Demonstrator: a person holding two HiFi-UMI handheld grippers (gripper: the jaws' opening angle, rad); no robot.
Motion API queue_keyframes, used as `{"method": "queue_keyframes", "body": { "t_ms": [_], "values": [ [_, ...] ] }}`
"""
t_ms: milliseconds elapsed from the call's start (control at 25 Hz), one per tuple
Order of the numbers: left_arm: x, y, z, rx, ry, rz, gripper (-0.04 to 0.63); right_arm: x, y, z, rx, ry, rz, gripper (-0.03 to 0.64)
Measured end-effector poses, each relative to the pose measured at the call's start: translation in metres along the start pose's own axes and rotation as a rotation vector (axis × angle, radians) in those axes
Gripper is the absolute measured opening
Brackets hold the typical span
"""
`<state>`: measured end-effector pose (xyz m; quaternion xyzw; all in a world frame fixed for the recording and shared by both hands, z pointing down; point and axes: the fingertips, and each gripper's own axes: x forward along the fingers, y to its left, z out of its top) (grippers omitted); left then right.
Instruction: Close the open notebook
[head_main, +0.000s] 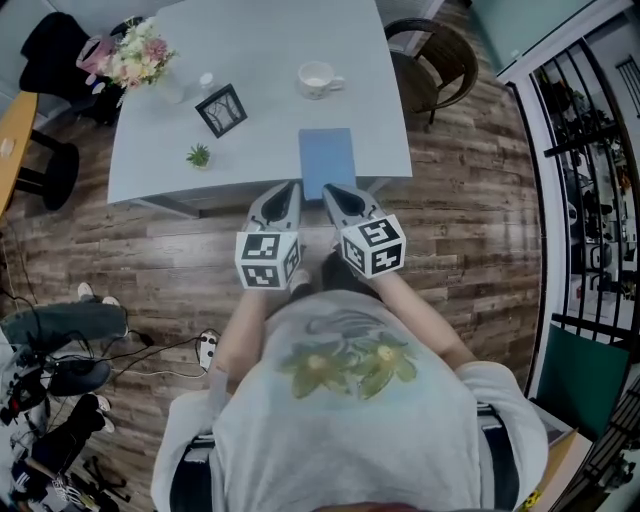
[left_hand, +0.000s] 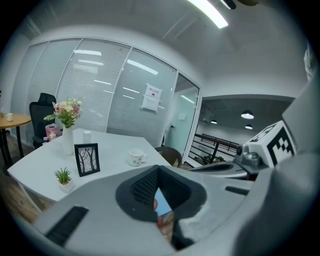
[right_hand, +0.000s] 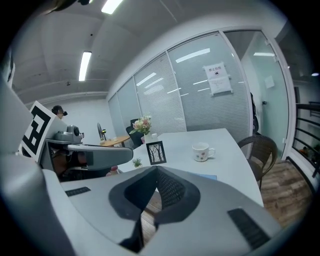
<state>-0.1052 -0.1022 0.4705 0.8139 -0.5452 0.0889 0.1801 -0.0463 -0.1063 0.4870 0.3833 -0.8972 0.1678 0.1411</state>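
Smack in the middle of the wood-plank floor (head_main: 460, 230) sits the big pale grey table (head_main: 260, 40), so I'll place everything off that. A dark wicker chair (head_main: 440, 55) is tucked against the table's right side, and a black chair (head_main: 50, 45) stands off its far left corner.

Both grippers are up at the table's near edge, side by side with their tips pointing at it. The left gripper (head_main: 292, 188) has its jaws pressed together with nothing between them. Same deal with the right gripper (head_main: 328, 190): jaws fully together and empty.

The notebook (head_main: 327, 160) lies flat on the table right at that near edge, a bit right of the middle. Its blue cover faces up and it looks closed to me. It's just past the gripper tips, and neither gripper is touching it.

Smaller stuff:
- a vase of pink and white flowers (head_main: 140, 55) at the table's far left corner
- a black picture frame (head_main: 221, 110) standing left of the table's middle
- a white cup (head_main: 318, 78) on a saucer, further back on the table than the notebook
- a tiny potted plant (head_main: 199, 155) towards the near edge, left of the notebook
- a little white jar (head_main: 206, 82) on the table between the vase and the frame
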Motion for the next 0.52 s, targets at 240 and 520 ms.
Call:
{"method": "queue_keyframes", "body": {
  "t_ms": [240,520],
  "values": [
    [-0.0038,-0.0026,0.0033,0.013,-0.016,-0.016,0.003,-0.0052,0.0037,0.0030,-0.005,-0.014,-0.023,0.017],
    [-0.0099,-0.0026,0.0028,0.010,-0.026,-0.018,0.003,-0.0093,0.0070,0.0021,-0.008,-0.020,-0.034,0.017]
  ]
}}
